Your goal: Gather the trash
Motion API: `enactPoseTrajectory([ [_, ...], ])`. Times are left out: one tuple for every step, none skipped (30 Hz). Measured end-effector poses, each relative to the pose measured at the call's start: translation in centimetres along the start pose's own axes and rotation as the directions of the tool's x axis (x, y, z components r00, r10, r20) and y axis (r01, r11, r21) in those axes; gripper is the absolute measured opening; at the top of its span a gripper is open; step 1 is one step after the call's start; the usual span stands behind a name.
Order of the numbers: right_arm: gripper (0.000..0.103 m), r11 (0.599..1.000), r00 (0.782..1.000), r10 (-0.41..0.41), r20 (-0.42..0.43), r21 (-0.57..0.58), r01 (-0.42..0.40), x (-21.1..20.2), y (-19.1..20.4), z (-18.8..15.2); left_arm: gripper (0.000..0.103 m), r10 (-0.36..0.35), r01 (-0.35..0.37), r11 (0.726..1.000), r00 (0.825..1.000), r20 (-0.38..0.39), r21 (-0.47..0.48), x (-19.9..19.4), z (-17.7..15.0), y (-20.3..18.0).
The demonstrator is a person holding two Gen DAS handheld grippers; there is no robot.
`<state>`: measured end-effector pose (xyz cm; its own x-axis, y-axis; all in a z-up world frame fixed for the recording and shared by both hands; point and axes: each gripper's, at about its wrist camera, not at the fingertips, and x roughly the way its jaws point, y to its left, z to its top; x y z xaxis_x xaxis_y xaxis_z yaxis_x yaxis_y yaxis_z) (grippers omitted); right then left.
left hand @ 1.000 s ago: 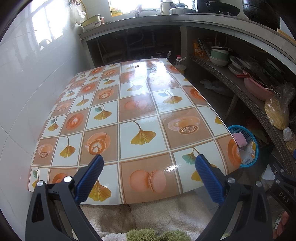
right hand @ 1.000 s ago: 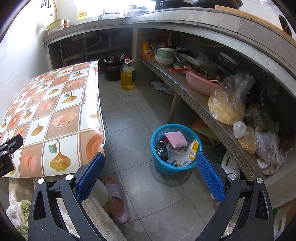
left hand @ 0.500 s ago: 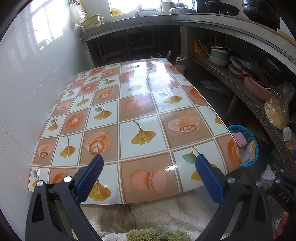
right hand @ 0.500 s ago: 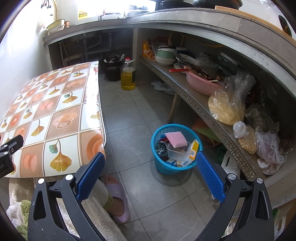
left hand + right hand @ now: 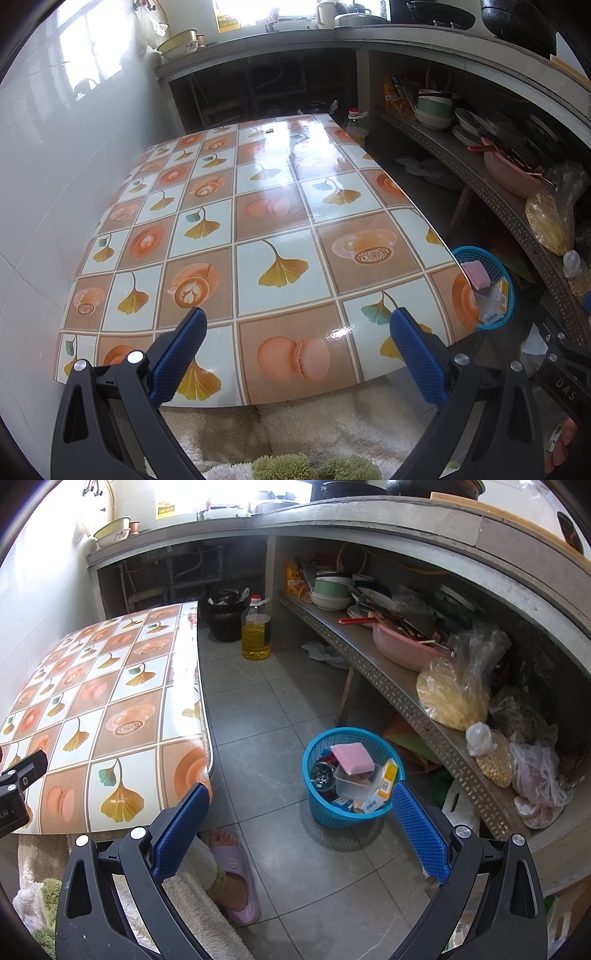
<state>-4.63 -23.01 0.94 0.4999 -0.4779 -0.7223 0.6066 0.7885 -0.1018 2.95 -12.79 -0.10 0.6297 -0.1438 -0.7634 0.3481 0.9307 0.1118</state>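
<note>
Room: kitchen with a grey tile floor (image 5: 258, 716), white wall tiles at the left of the frame, and a concrete counter along the top.
Desk: desk (image 5: 258, 229) covered in a glossy cloth of leaf and cup squares, filling the middle of the left wrist view; nothing lies on it.
Left tongs: left tongs (image 5: 297, 325) spread wide, gripping nothing, low in the frame over the desk's near edge.
Right tongs: right tongs (image 5: 301, 803) spread wide and empty, low in the frame above the floor.
Basket: blue basket (image 5: 332, 814) on the floor, centre right of the right wrist view, just beside the shelf (image 5: 406, 698).
Trash: inside the basket, a pink sponge (image 5: 351, 757) on top, a clear tub (image 5: 356, 781), a yellow carton (image 5: 388, 777) and what may be a metal can (image 5: 321, 773).
Oil bottle: oil bottle (image 5: 255, 633) upright on the floor, upper centre.
Foot: a foot in a lilac slipper (image 5: 236, 878), bottom centre.
</note>
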Motion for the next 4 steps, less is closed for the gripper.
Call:
enactPoseTrajectory([
  [0.095,1.0,1.0,0.0,0.001,-0.001,0.0,-0.11,0.16,0.11,0.097,-0.001,0.001,1.0,1.0,0.0,0.002,-0.04,-0.09,0.0],
  [0.095,1.0,1.0,0.0,0.001,-0.002,0.0,-0.14,0.13,0.15,0.097,-0.001,0.001,1.0,1.0,0.0,0.001,-0.09,-0.11,-0.05],
  [0.095,1.0,1.0,0.0,0.001,-0.002,0.0,-0.14,0.14,0.13,0.097,0.0,0.0,1.0,1.0,0.0,0.0,-0.09,-0.11,-0.04],
  [0.095,1.0,1.0,0.0,0.002,-0.002,0.0,-0.14,0.13,0.15,0.097,0.0,0.0,1.0,1.0,0.0,-0.001,-0.11,-0.15,-0.03],
])
